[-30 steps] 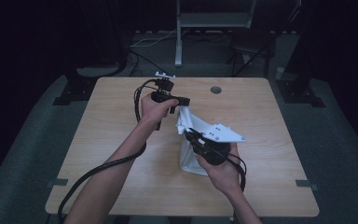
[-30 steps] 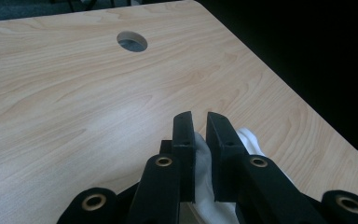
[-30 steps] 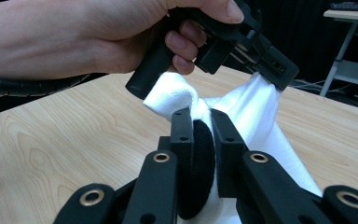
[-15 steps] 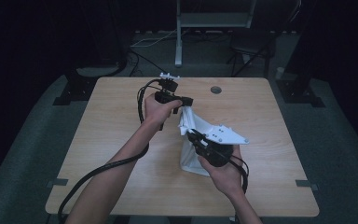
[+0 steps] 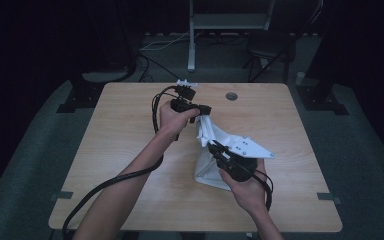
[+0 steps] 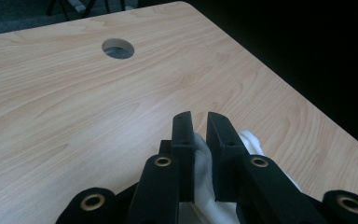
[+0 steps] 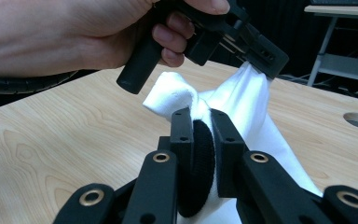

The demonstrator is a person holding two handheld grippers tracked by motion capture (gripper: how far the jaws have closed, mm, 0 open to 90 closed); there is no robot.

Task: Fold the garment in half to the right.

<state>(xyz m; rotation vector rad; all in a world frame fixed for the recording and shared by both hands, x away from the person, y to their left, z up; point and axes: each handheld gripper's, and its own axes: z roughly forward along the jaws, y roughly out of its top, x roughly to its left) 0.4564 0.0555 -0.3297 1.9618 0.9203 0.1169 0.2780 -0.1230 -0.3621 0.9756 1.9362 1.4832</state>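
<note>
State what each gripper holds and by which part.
Both hold the white cloth. The left gripper pinches its raised top corner; the right gripper clamps a bunched fold lower down, with something black.

White cloth (image 6: 205, 186) mostly behind gripper jaws

High view: fixed above the near edge of the wooden table (image 5: 130, 130), facing forward and down, far off. Gripper views: riding low, looking along own jaws, very close. Shared by all three: the white cloth (image 5: 215, 165) (image 6: 205, 168) (image 7: 242, 107) pinched between jaws, plus tabletop beyond.
</note>
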